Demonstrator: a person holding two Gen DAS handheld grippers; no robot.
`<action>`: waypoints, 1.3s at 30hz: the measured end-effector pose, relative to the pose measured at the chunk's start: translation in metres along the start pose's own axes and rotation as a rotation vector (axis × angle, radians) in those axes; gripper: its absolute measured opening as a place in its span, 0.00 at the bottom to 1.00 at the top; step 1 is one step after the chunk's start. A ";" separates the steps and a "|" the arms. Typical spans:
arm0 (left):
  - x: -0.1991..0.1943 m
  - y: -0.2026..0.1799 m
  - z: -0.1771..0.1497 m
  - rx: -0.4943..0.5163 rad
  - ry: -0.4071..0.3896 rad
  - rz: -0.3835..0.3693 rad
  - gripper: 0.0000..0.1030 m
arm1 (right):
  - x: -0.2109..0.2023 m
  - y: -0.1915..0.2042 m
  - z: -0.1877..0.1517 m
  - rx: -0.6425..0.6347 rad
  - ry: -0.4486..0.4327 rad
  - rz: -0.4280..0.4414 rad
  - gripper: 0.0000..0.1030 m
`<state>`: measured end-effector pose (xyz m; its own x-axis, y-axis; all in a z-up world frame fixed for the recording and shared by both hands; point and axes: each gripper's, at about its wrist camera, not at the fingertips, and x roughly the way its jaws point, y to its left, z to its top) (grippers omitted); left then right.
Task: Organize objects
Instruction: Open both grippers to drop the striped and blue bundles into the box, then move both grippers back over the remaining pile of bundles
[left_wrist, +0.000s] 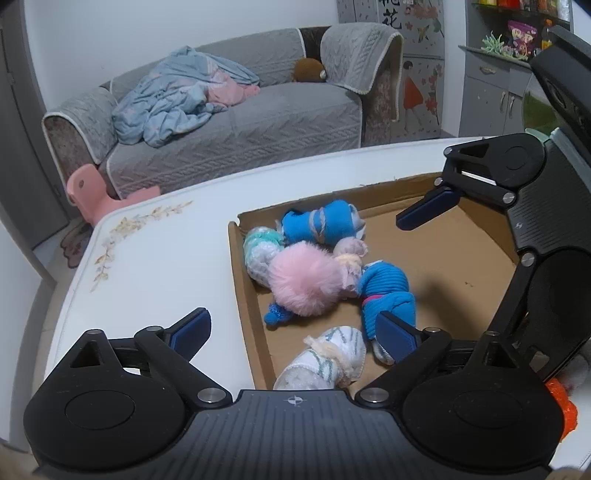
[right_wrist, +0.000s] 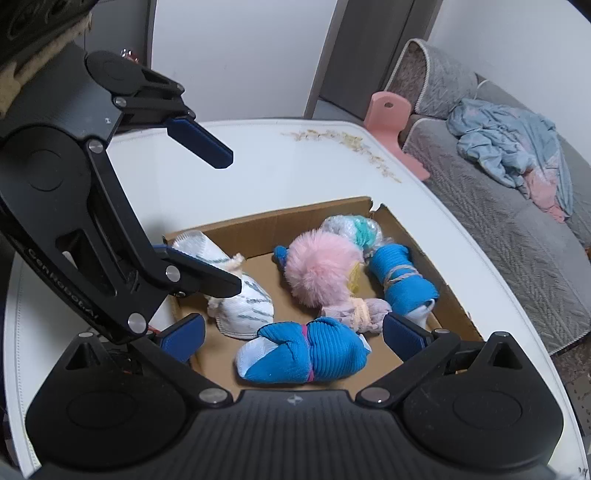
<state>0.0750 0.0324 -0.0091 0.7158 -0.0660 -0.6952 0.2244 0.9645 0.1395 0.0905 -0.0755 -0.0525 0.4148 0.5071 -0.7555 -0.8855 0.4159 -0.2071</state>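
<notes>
A shallow cardboard box (left_wrist: 476, 254) (right_wrist: 280, 223) lies on a white table (left_wrist: 159, 258) (right_wrist: 288, 173). Several rolled sock bundles lie in it: a fluffy pink one (left_wrist: 304, 282) (right_wrist: 321, 267), a blue ribbed one with a pink band (left_wrist: 388, 291) (right_wrist: 306, 349), a blue one tied with string (left_wrist: 325, 221) (right_wrist: 402, 280), a white-and-teal one (left_wrist: 258, 251) (right_wrist: 354, 227) and a white one with grey stripes (left_wrist: 325, 360) (right_wrist: 236, 299). My left gripper (left_wrist: 295, 334) (right_wrist: 225, 221) is open and empty over the box's near-left corner. My right gripper (right_wrist: 293, 338) (left_wrist: 406, 266) is open, its fingers astride the blue ribbed bundle without touching it.
A grey sofa (left_wrist: 236, 129) (right_wrist: 517, 229) with a crumpled blue blanket (left_wrist: 177, 96) stands beyond the table. A pink child's chair (left_wrist: 96, 195) (right_wrist: 391, 122) stands by the table edge. An orange object (left_wrist: 563, 410) lies at the right. A grey cabinet (left_wrist: 495, 96) is at the back right.
</notes>
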 end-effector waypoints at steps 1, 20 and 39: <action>-0.002 0.000 0.000 -0.003 -0.003 0.000 0.95 | -0.003 0.000 0.000 0.004 -0.004 -0.006 0.99; -0.048 0.015 -0.033 -0.098 -0.041 0.010 0.98 | -0.075 0.012 -0.033 0.130 -0.146 -0.102 0.99; -0.038 0.018 -0.095 -0.214 -0.016 -0.020 0.98 | -0.106 0.039 -0.152 0.547 -0.178 -0.248 0.99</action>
<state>-0.0109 0.0765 -0.0466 0.7233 -0.0876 -0.6850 0.0939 0.9952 -0.0282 -0.0193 -0.2274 -0.0751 0.6645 0.4444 -0.6008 -0.5429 0.8395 0.0206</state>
